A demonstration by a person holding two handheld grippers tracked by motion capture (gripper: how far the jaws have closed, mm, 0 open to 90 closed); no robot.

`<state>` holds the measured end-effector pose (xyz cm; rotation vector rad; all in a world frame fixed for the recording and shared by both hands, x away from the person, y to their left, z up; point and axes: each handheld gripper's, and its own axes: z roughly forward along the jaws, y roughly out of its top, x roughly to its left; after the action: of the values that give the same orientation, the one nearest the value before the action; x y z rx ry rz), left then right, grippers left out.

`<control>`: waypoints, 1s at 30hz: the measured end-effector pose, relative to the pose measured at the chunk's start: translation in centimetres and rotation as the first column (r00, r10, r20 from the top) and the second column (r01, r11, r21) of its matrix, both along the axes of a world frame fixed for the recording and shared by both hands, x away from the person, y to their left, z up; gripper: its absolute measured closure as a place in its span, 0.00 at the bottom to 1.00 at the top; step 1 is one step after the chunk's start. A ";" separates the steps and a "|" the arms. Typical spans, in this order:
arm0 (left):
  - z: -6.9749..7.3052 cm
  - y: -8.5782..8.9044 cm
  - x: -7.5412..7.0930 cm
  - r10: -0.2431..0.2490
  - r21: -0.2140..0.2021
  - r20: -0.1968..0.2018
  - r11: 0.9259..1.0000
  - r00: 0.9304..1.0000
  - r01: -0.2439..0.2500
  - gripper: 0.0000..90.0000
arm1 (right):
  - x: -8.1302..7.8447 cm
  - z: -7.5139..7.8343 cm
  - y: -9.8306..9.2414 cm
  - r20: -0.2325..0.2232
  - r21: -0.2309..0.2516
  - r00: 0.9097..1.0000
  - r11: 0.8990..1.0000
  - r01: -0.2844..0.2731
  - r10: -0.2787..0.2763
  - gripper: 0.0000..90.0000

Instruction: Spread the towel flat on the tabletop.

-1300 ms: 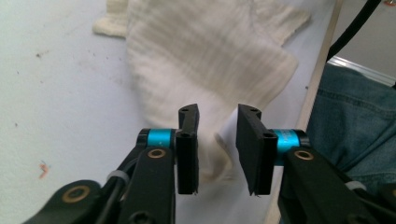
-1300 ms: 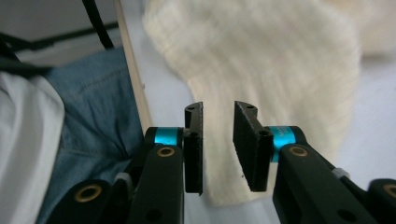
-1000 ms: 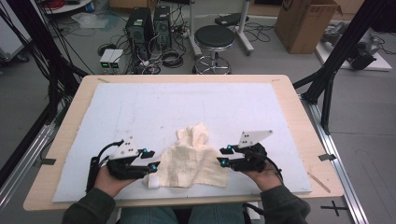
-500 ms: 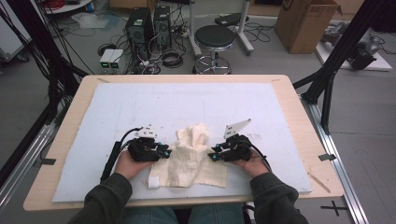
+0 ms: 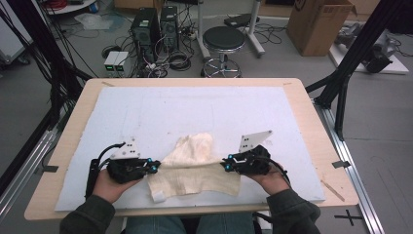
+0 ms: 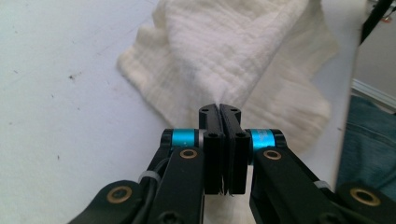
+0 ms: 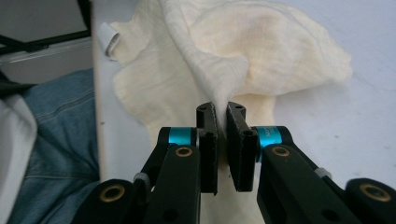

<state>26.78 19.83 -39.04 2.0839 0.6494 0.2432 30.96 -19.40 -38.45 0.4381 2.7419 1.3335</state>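
The cream cloth (image 5: 195,168) looks light, soft and floppy, so it will probably sag and crease unless taken by its edges or corners. It lies rumpled on the white mat (image 5: 204,109) near the table's front edge, between the two grippers. The left gripper (image 5: 155,167) has just clamped onto its left edge, and the right gripper (image 5: 224,165) onto a fold at its right edge

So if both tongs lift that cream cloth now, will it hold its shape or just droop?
Probably droop. The cloth lies rumpled in soft folds on the white mat, so it looks limp and light. The left tongs and right tongs pinch opposite edges, so the middle would likely sag between them. Its crinkled weave seems unlikely to slip.
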 end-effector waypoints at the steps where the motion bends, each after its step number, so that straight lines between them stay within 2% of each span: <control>1: 0.0 0.2 -0.6 -0.002 -0.003 0.002 1.000 1.000 0.002 0.97 | -0.4 0.0 0.2 0.003 -0.005 1.000 1.000 -0.008 0.008 0.93; 3: -0.2 0.6 -1.5 -0.012 0.004 0.000 1.000 1.000 0.012 0.97 | -1.1 -0.4 0.6 -0.011 -0.011 0.999 0.999 -0.031 0.031 0.93; 6: -1.0 0.9 -2.2 -0.030 0.004 -0.020 1.000 0.999 0.030 0.95 | -1.9 -1.6 1.5 -0.050 -0.049 0.996 0.996 -0.074 0.072 0.91; 7: -1.1 0.9 -2.2 -0.024 -0.006 -0.024 1.000 0.999 0.024 0.90 | -2.1 -1.8 1.8 -0.065 -0.056 0.995 0.995 -0.085 0.081 0.85; 8: -1.2 1.0 -2.1 -0.016 -0.019 -0.028 1.000 0.999 0.015 0.84 | -2.1 -1.8 1.9 -0.061 -0.054 0.994 0.994 -0.091 0.088 0.82; 10: -1.0 1.3 -1.5 0.003 -0.043 -0.026 0.999 1.000 -0.004 0.76 | -1.9 -1.3 1.8 -0.068 -0.015 0.993 0.995 -0.098 0.097 0.77; 13: -0.4 1.1 -0.1 0.034 -0.066 -0.013 0.997 0.999 -0.035 0.68 | -1.2 0.0 1.4 -0.052 0.034 0.996 0.996 -0.078 0.079 0.72; 16: -0.2 0.3 2.2 0.066 -0.076 -0.011 0.995 0.998 -0.067 0.66 | 0.2 0.7 1.2 -0.032 0.059 0.999 0.998 -0.032 0.034 0.72; 17: -0.3 0.0 2.7 0.077 -0.084 -0.012 0.993 0.997 -0.078 0.66 | 1.0 0.6 1.2 -0.024 0.062 1.000 0.998 -0.002 0.003 0.73; 19: -0.6 -0.8 4.1 0.105 -0.069 -0.004 0.992 0.994 -0.105 0.66 | 2.2 0.1 1.4 -0.040 0.055 0.999 0.998 0.038 -0.035 0.73; 21: -1.3 -1.7 5.4 0.113 -0.073 -0.029 0.991 0.993 -0.115 0.65 | 3.4 -0.9 1.9 -0.062 0.027 0.996 0.998 0.062 -0.060 0.73; 23: -2.1 -2.4 6.4 0.117 -0.029 -0.046 0.993 0.992 -0.118 0.64 | 4.3 -2.0 2.4 -0.085 0.002 0.994 0.998 0.067 -0.066 0.73; 25: -3.0 -2.8 7.1 0.122 0.014 -0.073 0.992 0.990 -0.121 0.63 | 4.9 -3.1 3.0 -0.102 -0.042 0.993 0.997 0.062 -0.066 0.71; 27: -3.7 -3.0 7.6 0.130 0.052 -0.093 0.991 0.987 -0.125 0.62 | 5.2 -3.9 3.5 -0.121 -0.060 0.991 0.997 0.057 -0.064 0.71; 30: -4.4 -3.3 8.1 0.133 0.086 -0.100 0.989 0.986 -0.124 0.63 | 5.5 -4.9 4.2 -0.120 -0.096 0.991 0.994 0.050 -0.061 0.73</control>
<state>34.84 16.53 -43.40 2.1443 0.8524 0.2360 36.46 -15.22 -43.32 0.6046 2.8523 1.1992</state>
